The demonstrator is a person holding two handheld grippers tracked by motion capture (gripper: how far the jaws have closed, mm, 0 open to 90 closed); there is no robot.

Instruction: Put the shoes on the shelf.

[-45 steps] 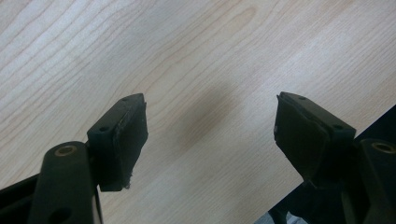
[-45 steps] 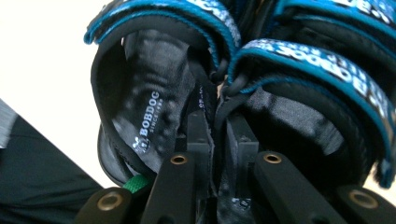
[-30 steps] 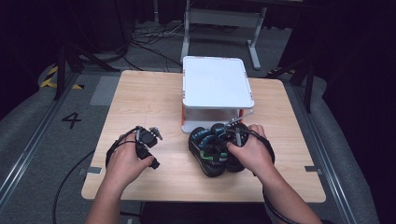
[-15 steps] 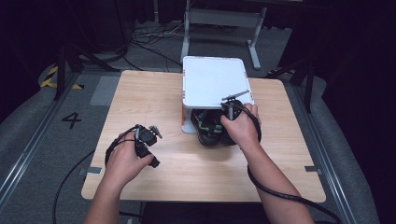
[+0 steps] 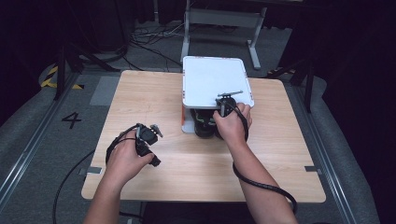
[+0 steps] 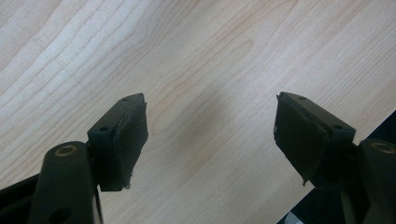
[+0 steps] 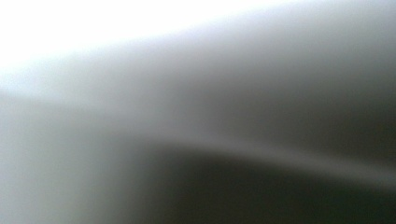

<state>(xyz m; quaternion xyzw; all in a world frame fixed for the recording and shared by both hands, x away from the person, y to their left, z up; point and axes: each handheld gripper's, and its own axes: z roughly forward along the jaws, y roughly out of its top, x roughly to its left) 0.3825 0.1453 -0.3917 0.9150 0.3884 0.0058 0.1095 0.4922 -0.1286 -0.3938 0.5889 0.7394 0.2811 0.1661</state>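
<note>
Reaching toward the middle of the high view, the right gripper (image 5: 223, 108) sits at the near edge of a white box-like stand (image 5: 215, 79), pushing a dark bundled object (image 5: 204, 125) beneath its flat top. Whether its jaws are spread or clamped I cannot tell; the right gripper view is a grey blur. The bundle looks soft, light and lumpy, probably easiest gripped at a firm edge or strap. At lower left, the left gripper (image 5: 145, 136) rests over the wooden table (image 6: 196, 70), jaws wide apart, holding nothing.
</note>
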